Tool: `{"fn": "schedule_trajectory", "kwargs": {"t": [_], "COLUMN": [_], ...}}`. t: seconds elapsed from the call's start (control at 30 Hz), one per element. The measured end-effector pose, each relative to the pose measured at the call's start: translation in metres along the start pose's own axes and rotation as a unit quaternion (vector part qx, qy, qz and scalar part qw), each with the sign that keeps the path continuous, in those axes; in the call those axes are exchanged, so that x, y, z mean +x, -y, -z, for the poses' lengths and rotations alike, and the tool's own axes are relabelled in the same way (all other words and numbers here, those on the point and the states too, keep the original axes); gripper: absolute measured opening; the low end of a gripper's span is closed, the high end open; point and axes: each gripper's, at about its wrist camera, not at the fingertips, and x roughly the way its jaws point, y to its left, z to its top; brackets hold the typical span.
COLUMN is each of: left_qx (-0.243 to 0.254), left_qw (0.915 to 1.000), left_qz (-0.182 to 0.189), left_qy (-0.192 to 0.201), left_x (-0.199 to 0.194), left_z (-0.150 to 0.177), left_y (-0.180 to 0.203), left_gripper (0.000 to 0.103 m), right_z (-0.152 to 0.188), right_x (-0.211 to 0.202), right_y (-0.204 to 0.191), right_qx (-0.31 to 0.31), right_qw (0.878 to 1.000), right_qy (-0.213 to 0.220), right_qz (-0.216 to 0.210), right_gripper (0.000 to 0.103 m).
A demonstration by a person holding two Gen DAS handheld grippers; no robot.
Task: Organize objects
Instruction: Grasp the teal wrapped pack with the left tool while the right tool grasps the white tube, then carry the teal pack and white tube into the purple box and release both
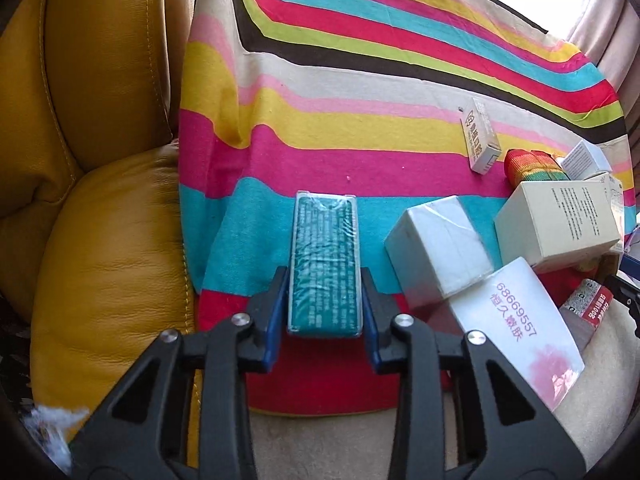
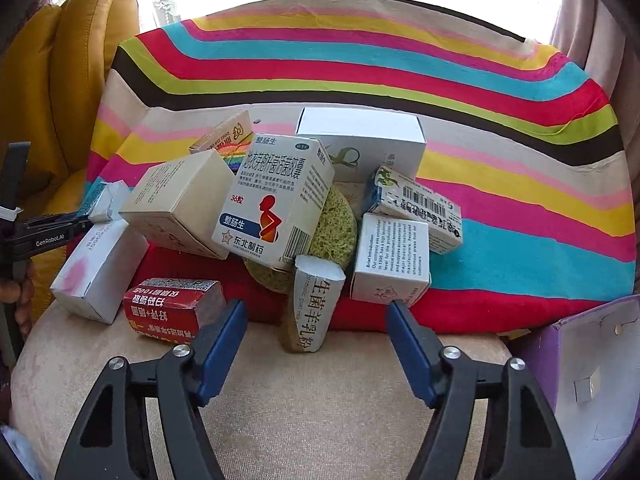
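here our left gripper (image 1: 325, 300) is clamped on a teal film-wrapped rectangular box (image 1: 324, 264), its long axis pointing straight ahead over the striped cloth (image 1: 360, 128); our right gripper (image 2: 318, 320) gapes, holding nothing.

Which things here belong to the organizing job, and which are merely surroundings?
Job: teal box in the left gripper; pile of boxes; red packet; open right gripper.
Surroundings: striped cloth; yellow armchair; purple box.
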Motion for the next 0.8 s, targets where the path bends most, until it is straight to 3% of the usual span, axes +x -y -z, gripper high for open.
{"fn": "schedule_trajectory", "kwargs": {"t": [0.2, 0.5, 0.8], "left_qx": [-0.044, -0.068, -0.027], "left_qw": [0.9981, 0.9921, 0.9868], "left_qz": [-0.008, 0.020, 0.092], "left_qy": [0.042, 0.104, 0.131], "left_x": [-0.029, -0.080, -0.111], "left_z": [0.008, 0.022, 0.024], "left_y": [-0.011, 0.015, 0.086], "left_gripper": [0.037, 0.037, 0.037], "right_z": [-0.002, 0.008, 0.025], "right_x": [0.010, -0.007, -0.040], "right_y": [-0.003, -0.005, 0.014], "right_qx": [0.000, -0.011, 0.016], "right_qw": [1.000, 1.000, 0.998], "right_qy": [-0.011, 0.017, 0.053], "right_qz": [0.003, 0.011, 0.004], "right_gripper": [0.029, 0.027, 0.027]}}
